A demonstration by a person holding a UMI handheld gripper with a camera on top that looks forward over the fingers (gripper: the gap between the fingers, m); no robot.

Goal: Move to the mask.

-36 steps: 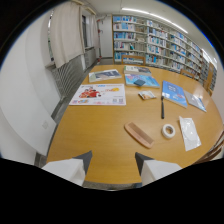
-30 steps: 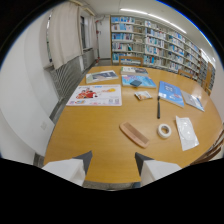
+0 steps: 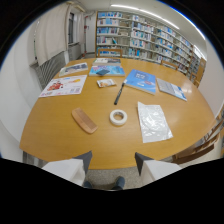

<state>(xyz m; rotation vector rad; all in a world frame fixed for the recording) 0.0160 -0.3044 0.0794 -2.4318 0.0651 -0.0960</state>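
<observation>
A: Gripper wide open, holding nothing, at the near edge of the table.

B: Mask in its clear bag, beyond the fingers, right of the tape roll. Advise easing forward and right, staying clear of the comb.
</observation>
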